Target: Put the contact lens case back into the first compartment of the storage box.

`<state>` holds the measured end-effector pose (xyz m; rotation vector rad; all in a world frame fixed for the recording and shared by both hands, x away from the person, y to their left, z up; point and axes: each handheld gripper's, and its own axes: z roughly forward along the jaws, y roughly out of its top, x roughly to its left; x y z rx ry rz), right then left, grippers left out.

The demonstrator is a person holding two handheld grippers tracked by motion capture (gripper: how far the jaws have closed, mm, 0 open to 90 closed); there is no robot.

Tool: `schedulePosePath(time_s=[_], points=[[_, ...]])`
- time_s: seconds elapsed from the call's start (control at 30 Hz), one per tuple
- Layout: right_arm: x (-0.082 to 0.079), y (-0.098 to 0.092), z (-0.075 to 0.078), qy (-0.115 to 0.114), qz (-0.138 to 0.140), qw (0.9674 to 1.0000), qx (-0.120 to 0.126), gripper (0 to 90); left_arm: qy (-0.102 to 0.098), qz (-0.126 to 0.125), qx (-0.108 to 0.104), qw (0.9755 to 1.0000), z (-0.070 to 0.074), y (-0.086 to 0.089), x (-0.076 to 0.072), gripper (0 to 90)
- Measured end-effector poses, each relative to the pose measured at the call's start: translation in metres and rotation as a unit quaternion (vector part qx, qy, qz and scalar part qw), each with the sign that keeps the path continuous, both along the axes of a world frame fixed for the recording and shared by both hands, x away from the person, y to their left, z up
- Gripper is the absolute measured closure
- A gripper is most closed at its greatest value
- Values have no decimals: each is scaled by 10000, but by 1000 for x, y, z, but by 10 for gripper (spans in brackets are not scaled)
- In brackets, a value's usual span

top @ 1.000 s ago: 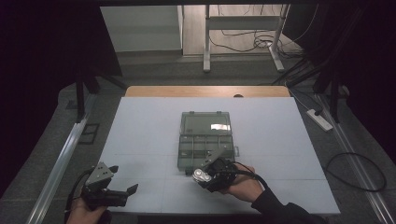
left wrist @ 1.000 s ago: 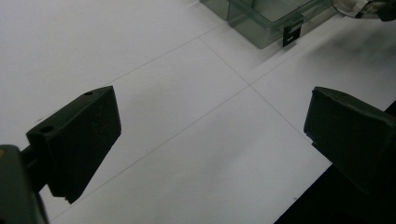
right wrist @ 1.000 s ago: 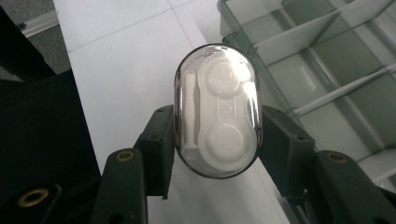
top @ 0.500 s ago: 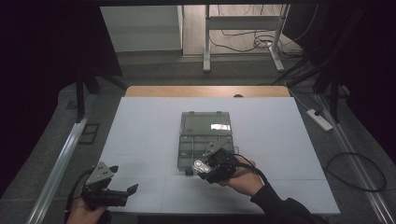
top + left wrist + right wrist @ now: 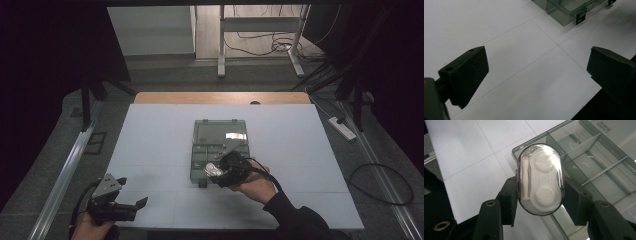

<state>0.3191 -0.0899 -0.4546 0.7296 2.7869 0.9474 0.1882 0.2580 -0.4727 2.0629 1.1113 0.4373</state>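
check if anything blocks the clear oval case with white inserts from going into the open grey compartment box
Nothing visible does. The right gripper holds the clear oval case with white inserts over the near corner of the grey translucent compartment box, whose lid is open; the compartments in view look empty.

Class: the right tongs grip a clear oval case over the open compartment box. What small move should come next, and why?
Probably ease the right tongs a little further over the grey-green transparent compartment box. The clear oval plastic case with white contents, clamped between the pads, hangs at the box's near edge, not yet squarely above a compartment.
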Motion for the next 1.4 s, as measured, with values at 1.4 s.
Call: schedulePosePath(time_s=[1.4], points=[[53,57,-15,32,-1021,9946,173,489,-11,-4,-18,10000,0,0,0,39]])
